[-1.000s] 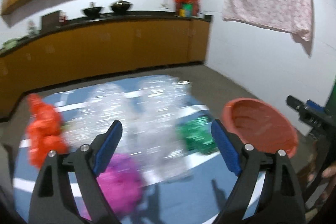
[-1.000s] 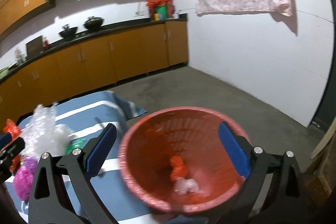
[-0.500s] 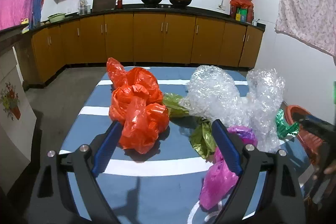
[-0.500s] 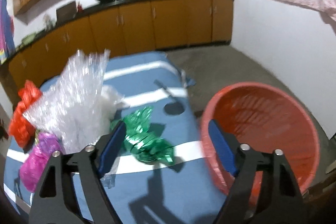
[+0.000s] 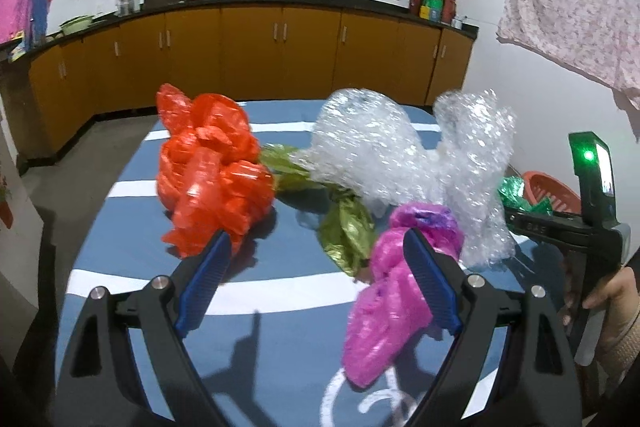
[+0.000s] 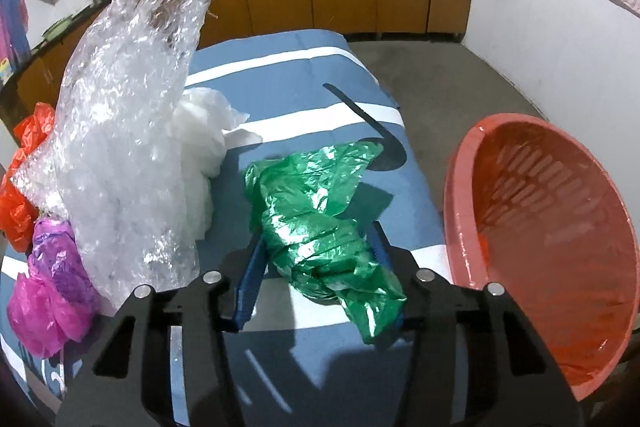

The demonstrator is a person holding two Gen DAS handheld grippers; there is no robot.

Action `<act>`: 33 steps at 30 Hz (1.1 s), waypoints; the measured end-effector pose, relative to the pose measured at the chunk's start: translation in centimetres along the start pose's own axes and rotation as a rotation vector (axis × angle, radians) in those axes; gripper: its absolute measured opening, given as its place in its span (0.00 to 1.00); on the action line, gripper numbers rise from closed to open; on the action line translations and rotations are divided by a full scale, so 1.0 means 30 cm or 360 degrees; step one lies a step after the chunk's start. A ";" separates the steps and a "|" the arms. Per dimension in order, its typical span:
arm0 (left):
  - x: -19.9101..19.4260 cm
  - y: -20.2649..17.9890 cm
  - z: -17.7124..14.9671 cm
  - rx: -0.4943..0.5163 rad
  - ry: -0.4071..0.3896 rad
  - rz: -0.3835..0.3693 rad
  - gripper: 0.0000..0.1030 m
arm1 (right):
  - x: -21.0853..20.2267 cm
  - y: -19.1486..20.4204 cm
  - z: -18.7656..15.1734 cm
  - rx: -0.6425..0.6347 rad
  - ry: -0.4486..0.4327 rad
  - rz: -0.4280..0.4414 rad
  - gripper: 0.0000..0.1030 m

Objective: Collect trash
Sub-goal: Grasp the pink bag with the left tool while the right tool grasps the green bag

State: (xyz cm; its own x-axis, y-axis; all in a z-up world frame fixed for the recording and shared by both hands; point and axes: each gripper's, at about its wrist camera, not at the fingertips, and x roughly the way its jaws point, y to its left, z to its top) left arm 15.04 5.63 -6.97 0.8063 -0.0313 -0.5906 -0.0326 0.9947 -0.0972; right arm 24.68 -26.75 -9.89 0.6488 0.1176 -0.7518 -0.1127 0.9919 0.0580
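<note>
My right claw [image 6: 316,267] has the green bag [image 6: 320,223] between its blue fingers [image 6: 250,273], both pads pressed against the crumpled plastic, the bag resting on the blue striped worktop [image 6: 280,87]. At 3 o'clock from it sits the red basket [image 6: 560,227], tilted with its mouth toward me, just off the worktop's edge. At 10 o'clock the bubble wrap [image 6: 124,131] towers up, with a white wad [image 6: 204,131] tucked against it. Down at 8 o'clock lies the pink bag [image 6: 44,295], and the red bag [image 6: 20,187] peeks out at 9.

My left claw [image 5: 316,279] hangs spread wide above the worktop [image 5: 280,307], gripping nothing. The red bag [image 5: 212,171] sits at 11 o'clock from it, touching the tip of the left finger in this view. The pink bag [image 5: 396,291] lies at 3 o'clock, partly behind the right finger [image 5: 428,283]. An olive wrapper [image 5: 344,223] is straight ahead at 12, between the red bag and the bubble wrap [image 5: 400,155], which heaps up at 1 o'clock. Far out at 2 o'clock I catch the right claw's body, the green bag [image 5: 516,191] and the basket rim [image 5: 556,187].
</note>
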 end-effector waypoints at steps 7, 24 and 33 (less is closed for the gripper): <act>0.043 -0.094 -0.012 0.0097 0.0061 -0.0074 0.84 | -0.073 -0.015 -0.031 0.0021 -0.0060 -0.0003 0.46; 0.194 -0.219 -0.039 0.0163 0.0285 -0.0110 0.61 | -0.184 -0.163 -0.100 0.0208 -0.0093 -0.0014 0.46; 0.139 -0.218 -0.032 0.0178 0.0228 -0.0151 0.43 | -0.234 -0.166 -0.107 0.0227 -0.0134 0.0003 0.46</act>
State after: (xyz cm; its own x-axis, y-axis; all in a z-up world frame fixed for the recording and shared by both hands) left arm 18.04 -1.12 -9.58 0.7101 -0.1313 -0.6917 0.1121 0.9910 -0.0730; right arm 18.26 -32.66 -7.02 0.7100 0.1171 -0.6944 -0.0098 0.9876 0.1566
